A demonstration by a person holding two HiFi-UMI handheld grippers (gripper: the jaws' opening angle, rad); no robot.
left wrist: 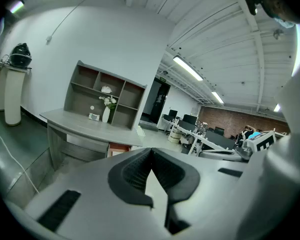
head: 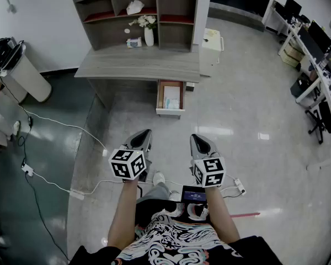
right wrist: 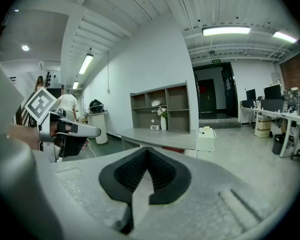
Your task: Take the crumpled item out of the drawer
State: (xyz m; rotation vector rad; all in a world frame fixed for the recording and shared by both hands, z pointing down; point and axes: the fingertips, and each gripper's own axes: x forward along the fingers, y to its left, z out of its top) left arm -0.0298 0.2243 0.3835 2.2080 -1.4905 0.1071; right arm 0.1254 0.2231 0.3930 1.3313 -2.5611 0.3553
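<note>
Cables (head: 80,128) trail beside the left gripper (head: 145,132) and right gripper (head: 195,137), both closed empty, facing the open drawer (head: 170,112).

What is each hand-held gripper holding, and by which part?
Nothing: left hand-held gripper and right hand-held gripper are both shut and empty, away from the drawer.

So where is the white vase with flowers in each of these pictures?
Head view: vase top centre, in the shelf unit on the desk.
Left gripper view: vase left of centre, in the same unit.
Right gripper view: vase just right of centre.
Shared landmark: the grey shelf unit.
</note>
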